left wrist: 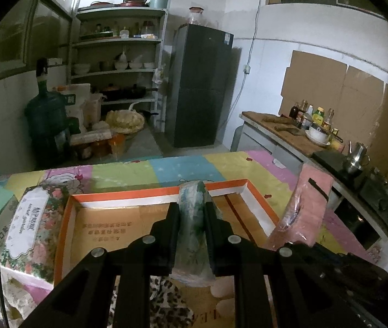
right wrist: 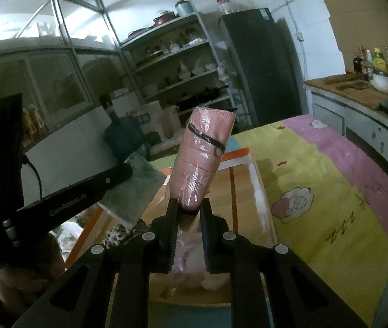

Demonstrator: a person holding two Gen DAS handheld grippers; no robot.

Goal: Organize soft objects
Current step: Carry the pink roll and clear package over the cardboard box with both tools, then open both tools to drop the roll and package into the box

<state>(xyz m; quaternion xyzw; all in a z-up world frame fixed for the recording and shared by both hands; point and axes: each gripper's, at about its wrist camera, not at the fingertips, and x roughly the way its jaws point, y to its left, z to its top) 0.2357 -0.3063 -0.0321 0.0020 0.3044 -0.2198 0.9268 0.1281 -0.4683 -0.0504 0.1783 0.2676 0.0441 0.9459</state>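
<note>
My left gripper is shut on a green soft pack in clear wrap, held edge-on above the orange-rimmed cardboard box. My right gripper is shut on a pink soft pack in clear wrap with a black band, held upright over the same box. The pink pack also shows in the left wrist view at the right. The left gripper and green pack appear at the left of the right wrist view. A leopard-print cloth lies inside the box.
A floral tissue box lies left of the cardboard box. The table has a colourful cartoon cloth. A kitchen counter with bottles and a stove stands right. A fridge, shelves and a water jug stand behind.
</note>
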